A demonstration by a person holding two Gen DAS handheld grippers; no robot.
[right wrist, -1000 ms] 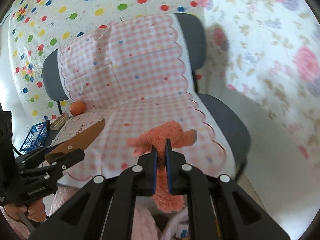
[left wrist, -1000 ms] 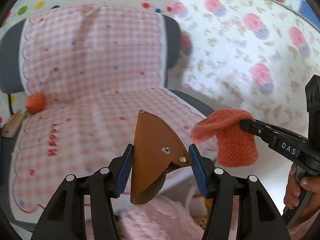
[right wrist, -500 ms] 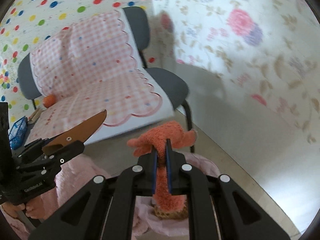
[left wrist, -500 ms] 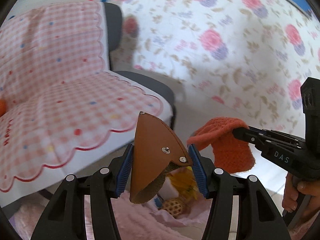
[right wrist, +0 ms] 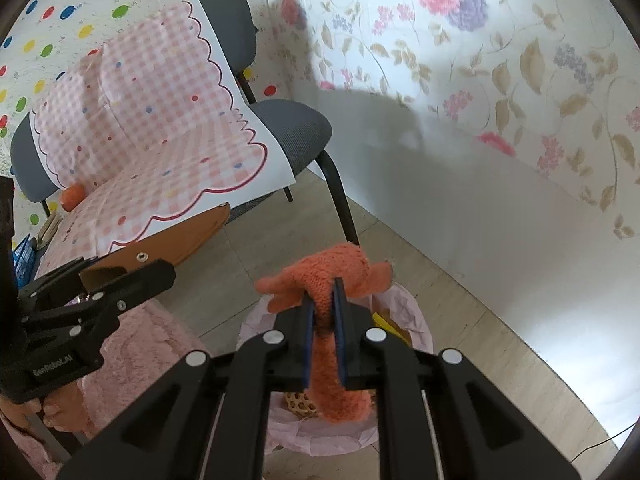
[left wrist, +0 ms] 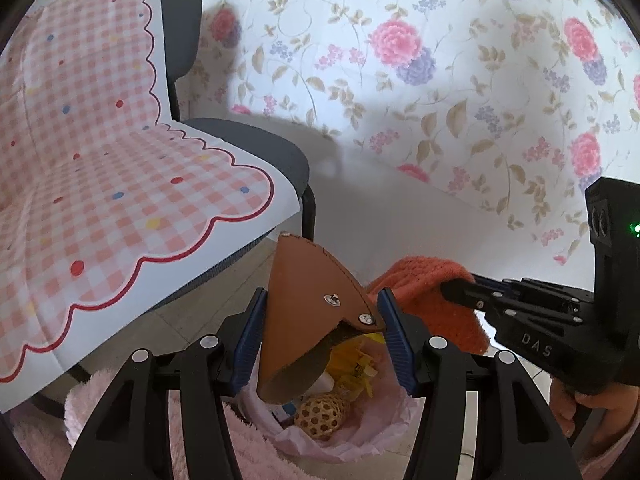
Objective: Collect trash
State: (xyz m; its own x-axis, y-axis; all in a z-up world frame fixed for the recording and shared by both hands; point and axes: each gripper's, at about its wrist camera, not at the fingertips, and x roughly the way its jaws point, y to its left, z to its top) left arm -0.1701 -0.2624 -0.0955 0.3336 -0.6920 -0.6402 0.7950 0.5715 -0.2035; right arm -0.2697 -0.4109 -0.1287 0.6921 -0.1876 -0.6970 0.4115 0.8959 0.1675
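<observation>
- The left gripper (left wrist: 322,330) sits low in the middle of the left wrist view. Its blue pads (left wrist: 251,332) squeeze a brown leather case (left wrist: 308,304) from both sides.
- The brown leather case points up like a cone. It has two small metal studs on it.
- The right gripper (right wrist: 323,318) sits low in the middle of the right wrist view. An orange knitted cloth (right wrist: 332,276) is between its fingers, and the pads touch it on both sides. The jaws are opening a little.
- The orange knitted cloth flops over the fingertips and hangs down below them.
- A trash bin with a pink bag (right wrist: 404,312) is right under both grippers, at the bottom of both views. A woven ball (left wrist: 320,414) and yellow bits (left wrist: 354,360) lie inside it.
- A fluffy pink rug (right wrist: 148,344) is just beside the bin, to the lower left.
- A grey chair (right wrist: 296,128) stands in the upper left. A pink checked sheet (right wrist: 160,128) lies over it.
- A small orange ball (right wrist: 72,197) sits on the sheet at the far left.
- Flowered wallpaper (left wrist: 440,60) fills the upper right.
</observation>
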